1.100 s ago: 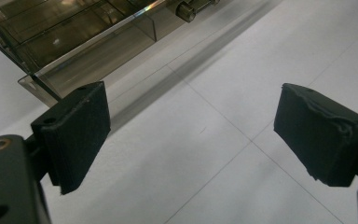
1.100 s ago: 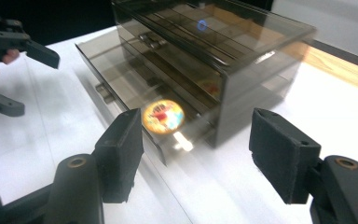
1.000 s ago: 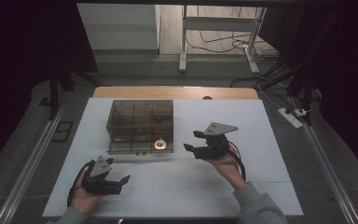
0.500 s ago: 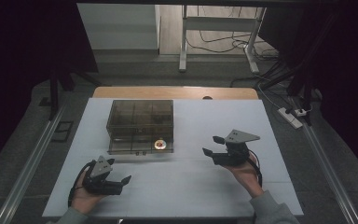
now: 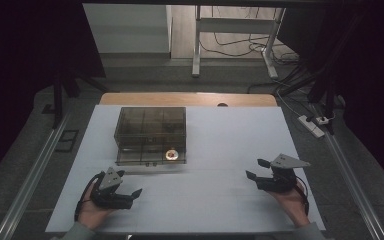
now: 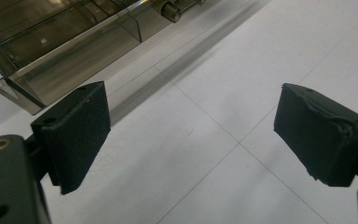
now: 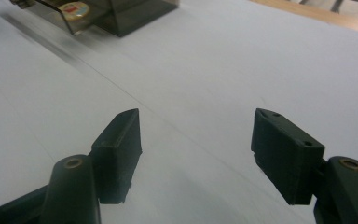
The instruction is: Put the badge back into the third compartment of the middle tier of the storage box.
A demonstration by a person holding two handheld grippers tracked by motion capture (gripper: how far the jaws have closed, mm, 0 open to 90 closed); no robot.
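On the white table (image 5: 220,145), toward 11 o'clock from the middle, sits my smoky see-through plastic box (image 5: 151,131) with its low front tray sticking out toward me. From the high view I can see a small round orange-and-white thing (image 5: 171,155) lying in that tray at its right end, but it's too tiny there to say what it is.

My left gripper (image 5: 130,196) is down at about 7 o'clock, resting in my left hand (image 5: 94,212), jaws spread wide with nothing between them. It's near the box's front left corner but not touching. The left gripper view gives me what the overhead can't: the tray's clear angled wall (image 6: 70,70) up close at 10 o'clock, plus a little metal knob-like part (image 6: 171,10) at 12. Between the pads (image 6: 77,135) it's just bare table.

My right gripper (image 5: 258,169) is out at 4 o'clock, well apart from the box, held in my right hand (image 5: 292,202), jaws also wide apart and empty. In the right gripper view the round thing (image 7: 74,10) shows at 11 o'clock as a flat disc with a red-marked label, sitting behind the tray's clear lip, and the box's dark corner (image 7: 140,16) is beside it.
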